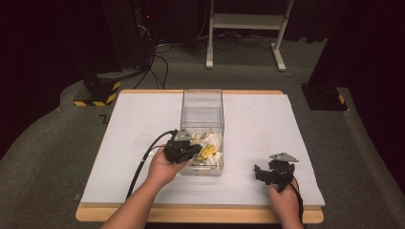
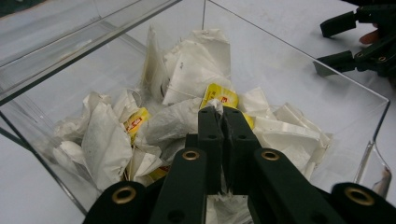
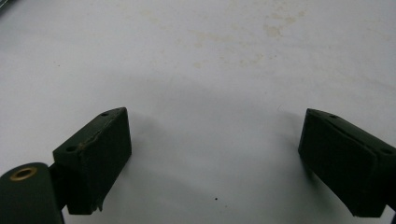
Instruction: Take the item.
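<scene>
A clear plastic box [image 1: 202, 95] stands in the middle of the white table [image 1: 138, 114], with a heap of white tea bags with yellow tags [image 1: 210, 149] at its near end. My left gripper [image 1: 194, 149] reaches into the box from the left. In the left gripper view its jaws [image 2: 222, 113] are shut on a tea bag with a yellow tag [image 2: 219, 97], above the heap [image 2: 107, 140]. My right gripper [image 1: 258, 173] rests low on the table to the right of the box, open, with bare white surface [image 3: 210, 60] between its fingers [image 3: 100, 154].
The far part of the box [image 2: 289, 60] holds nothing. A faint ring mark [image 1: 142, 140] lies left of the box, and light stains [image 3: 275, 28] mark the surface ahead of the right gripper. Beyond the table stand a white frame [image 1: 248, 28] and a yellow-black striped base [image 1: 98, 93].
</scene>
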A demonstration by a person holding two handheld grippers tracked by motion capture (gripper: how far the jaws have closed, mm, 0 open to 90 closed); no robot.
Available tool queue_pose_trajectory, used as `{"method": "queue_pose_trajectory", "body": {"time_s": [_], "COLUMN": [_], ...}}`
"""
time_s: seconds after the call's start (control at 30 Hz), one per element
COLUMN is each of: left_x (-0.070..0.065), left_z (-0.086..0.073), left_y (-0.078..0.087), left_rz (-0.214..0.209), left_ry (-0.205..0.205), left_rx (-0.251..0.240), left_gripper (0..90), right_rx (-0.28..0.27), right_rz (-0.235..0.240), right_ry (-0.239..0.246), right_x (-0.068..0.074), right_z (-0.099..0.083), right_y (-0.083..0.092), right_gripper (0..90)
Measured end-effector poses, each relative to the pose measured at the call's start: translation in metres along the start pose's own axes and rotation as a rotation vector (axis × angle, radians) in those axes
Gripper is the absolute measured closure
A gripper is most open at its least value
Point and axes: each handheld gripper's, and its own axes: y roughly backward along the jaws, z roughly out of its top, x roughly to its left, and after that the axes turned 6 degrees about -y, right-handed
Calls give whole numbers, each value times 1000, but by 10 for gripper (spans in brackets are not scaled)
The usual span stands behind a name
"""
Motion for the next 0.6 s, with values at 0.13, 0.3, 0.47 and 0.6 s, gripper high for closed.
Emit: {"method": "queue_pose_trajectory", "body": {"time_s": [0.13,0.3,0.47,0.6], "left_x": [2,5,9,10], "left_z": [-2,-6,-10,-13], "left_y": [5,13,19,24], "left_rz": [-10,-18,-13,-14], "left_ry": [27,46,62,71], "left_rx": [-41,-88,-121,-145], "left_gripper": [869,869,869,869], "right_rx": [0,0,0,0], "right_rz": [0,0,-1,0], "right_ry": [0,0,0,0], "right_x": [0,0,0,0], "right_z": [0,0,0,0], "right_y": [0,0,0,0], "right_gripper": [93,94,94,93]}}
